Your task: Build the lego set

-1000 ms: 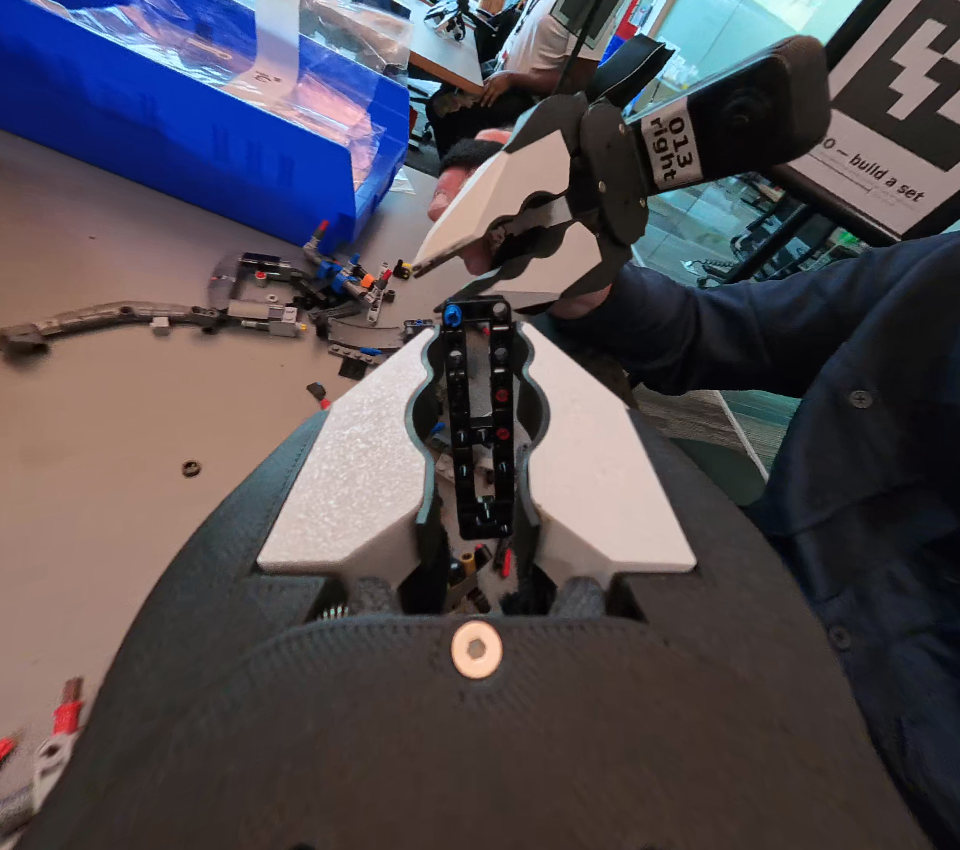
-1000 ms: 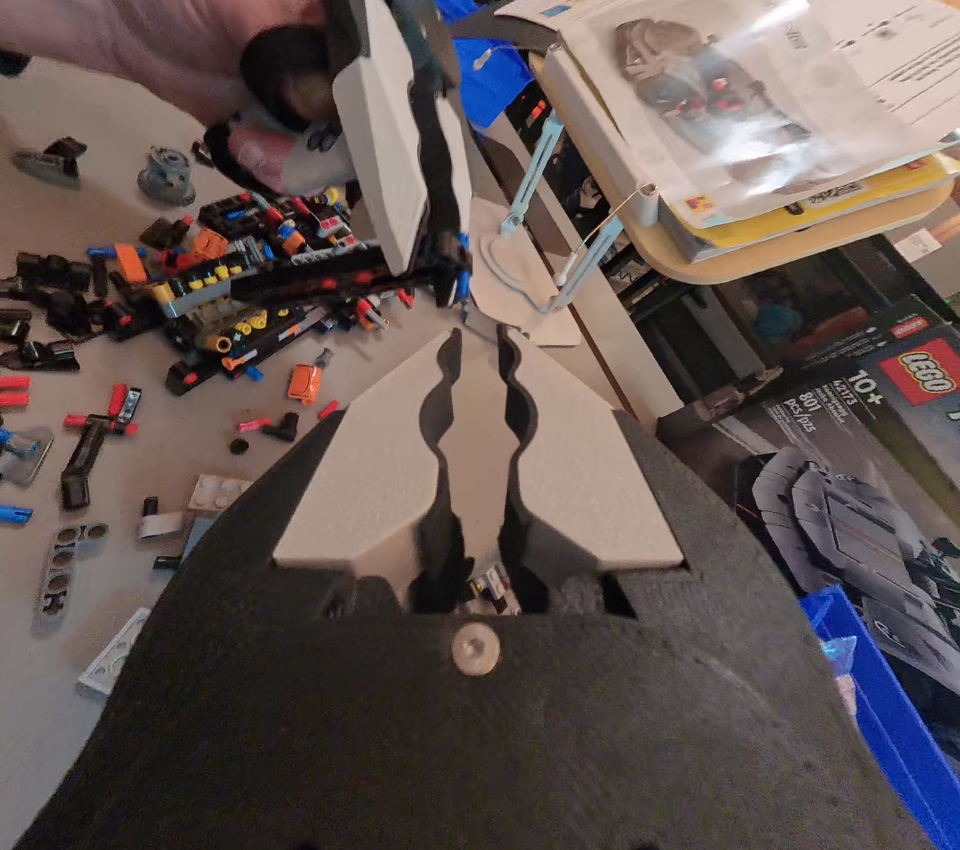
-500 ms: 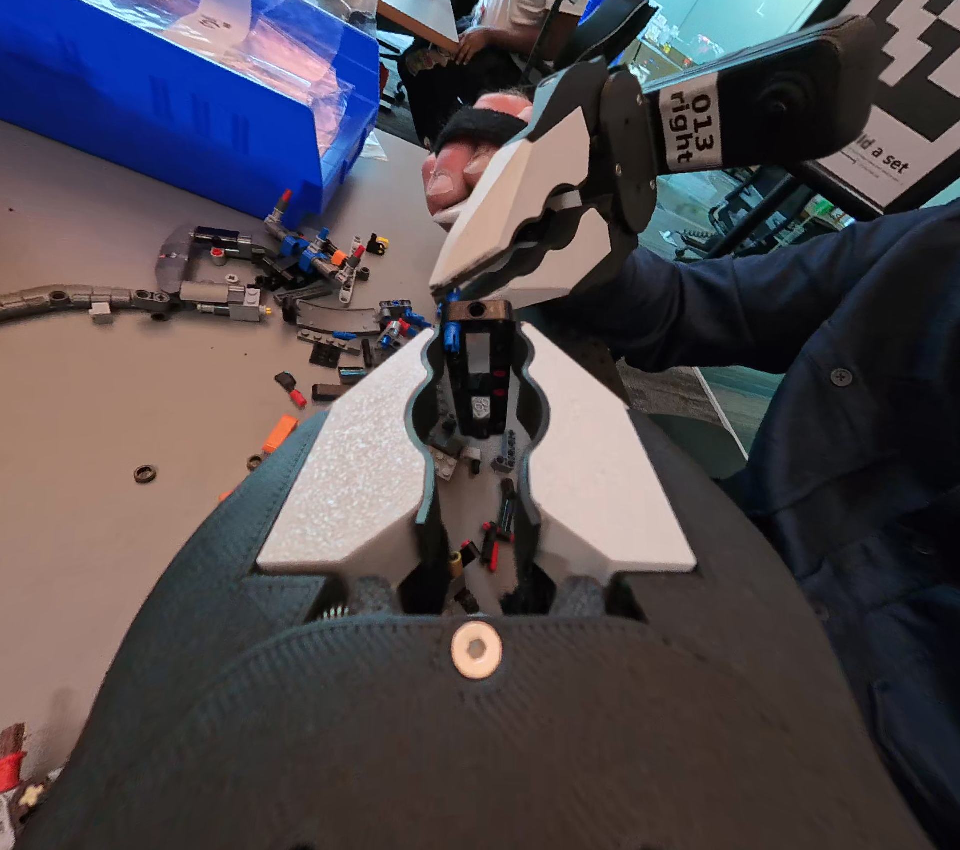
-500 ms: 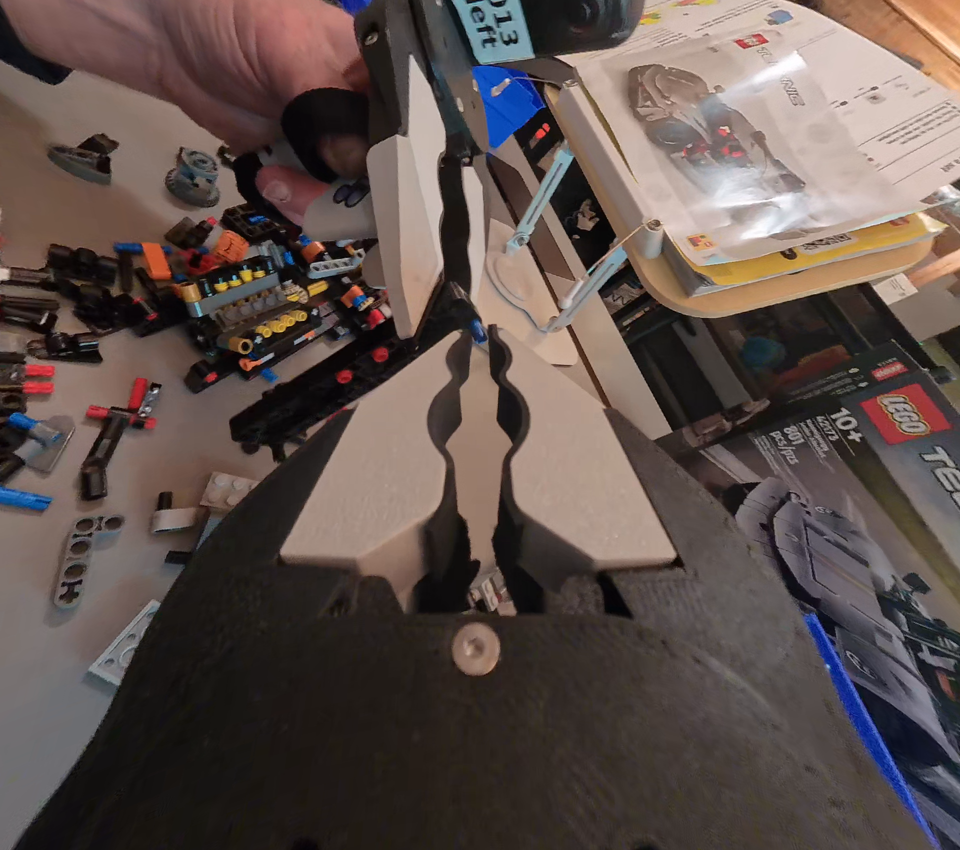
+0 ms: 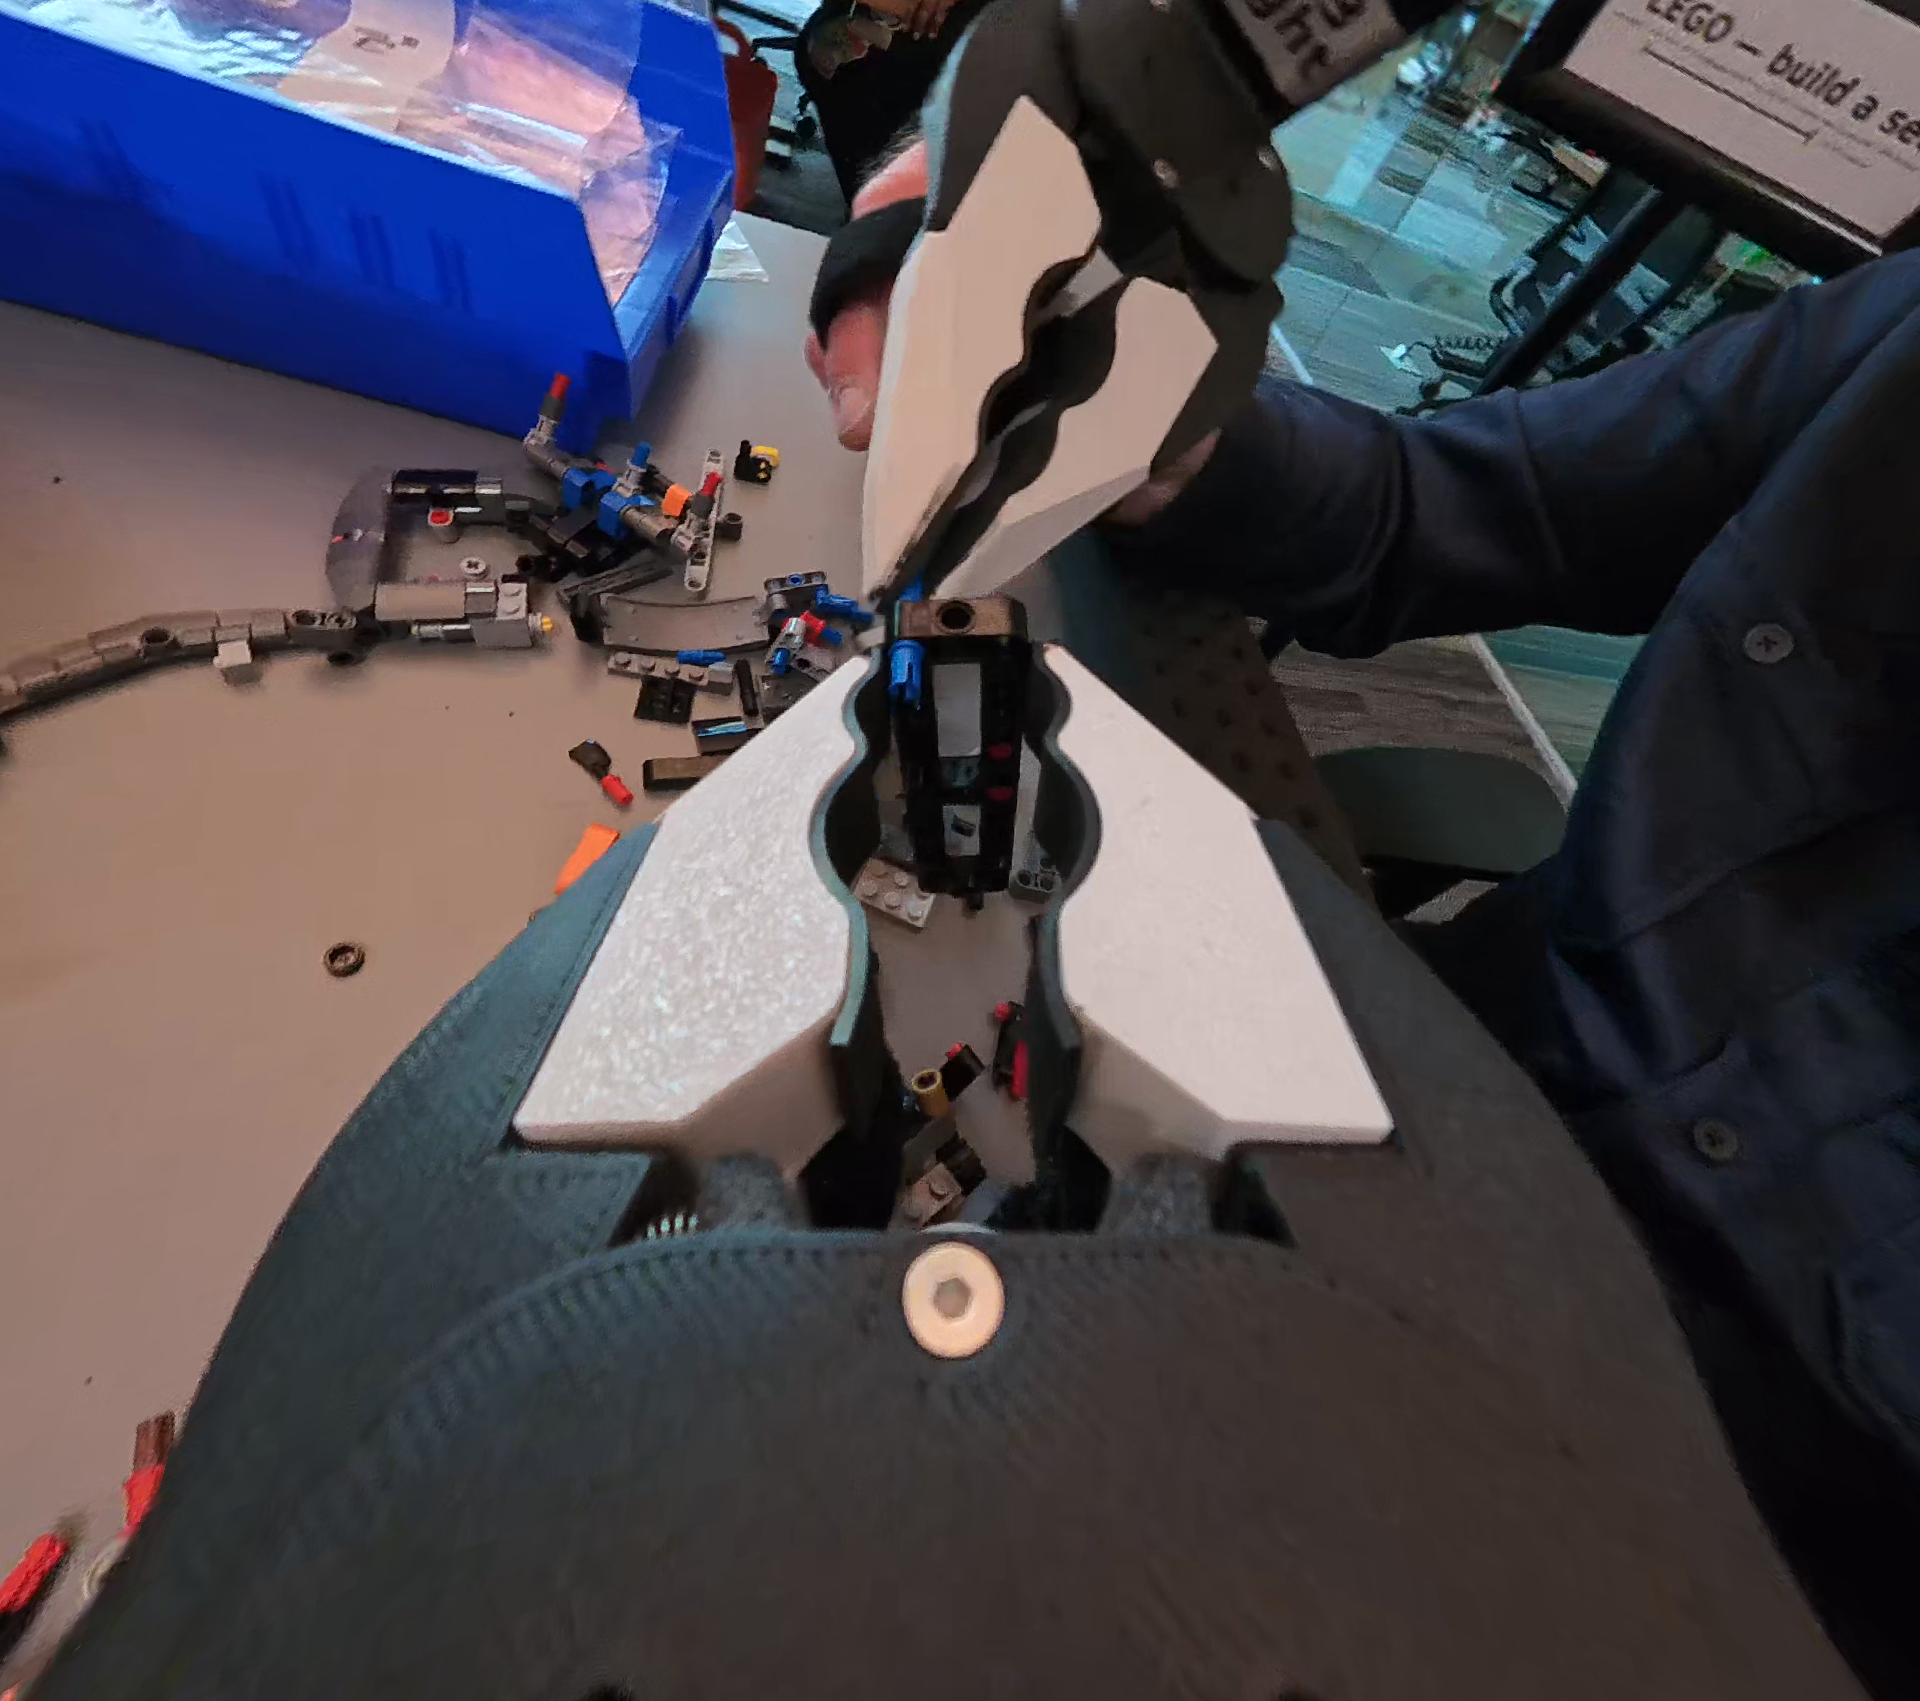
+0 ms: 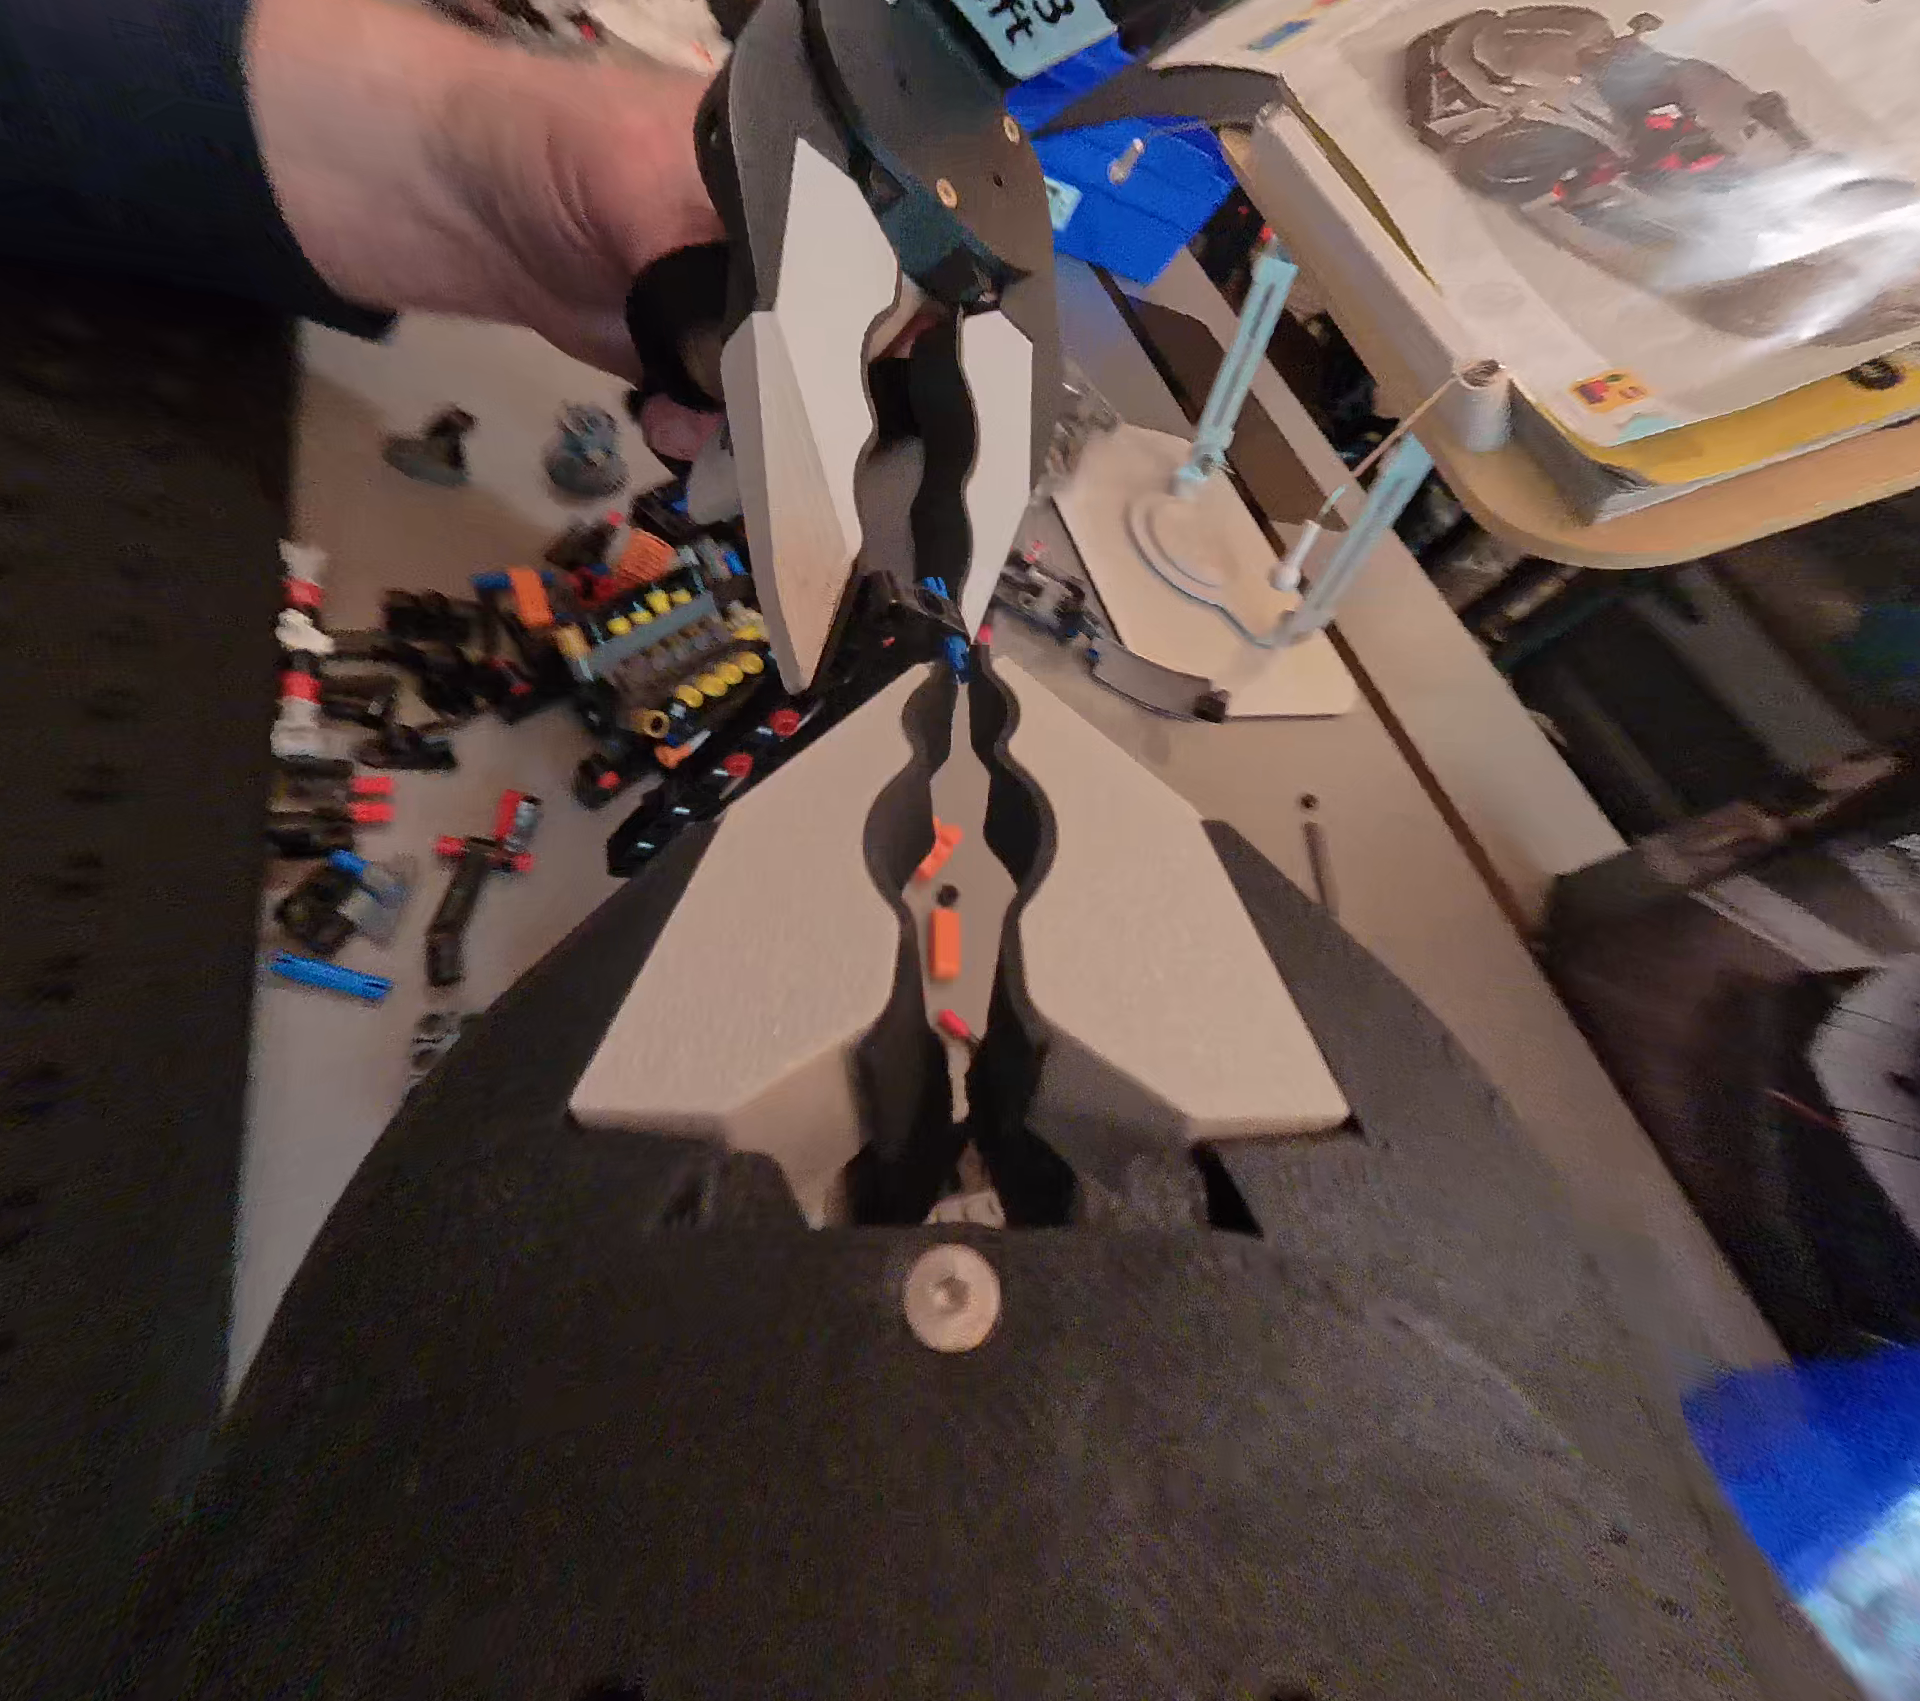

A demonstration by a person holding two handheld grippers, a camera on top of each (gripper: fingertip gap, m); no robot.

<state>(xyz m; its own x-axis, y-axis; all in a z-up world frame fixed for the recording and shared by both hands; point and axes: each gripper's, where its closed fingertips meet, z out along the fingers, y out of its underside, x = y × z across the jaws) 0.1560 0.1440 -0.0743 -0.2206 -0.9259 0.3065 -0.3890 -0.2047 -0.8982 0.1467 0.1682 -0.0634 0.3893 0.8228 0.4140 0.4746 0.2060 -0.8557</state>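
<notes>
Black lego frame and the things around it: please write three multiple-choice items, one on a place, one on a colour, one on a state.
1. Where does the instruction booklet lie? A on a raised stand; B in the blue bin; C flat on the table.
2. What colour is the pin at the far end of the black frame? A yellow; B blue; C white.
3. The left gripper is: A open and empty; B shut on the black frame; C shut on a wheel.
Answers: 1 A, a wooden tray carries it. 2 B, it is blue in both views. 3 B, both fingers press the frame's sides.
</notes>
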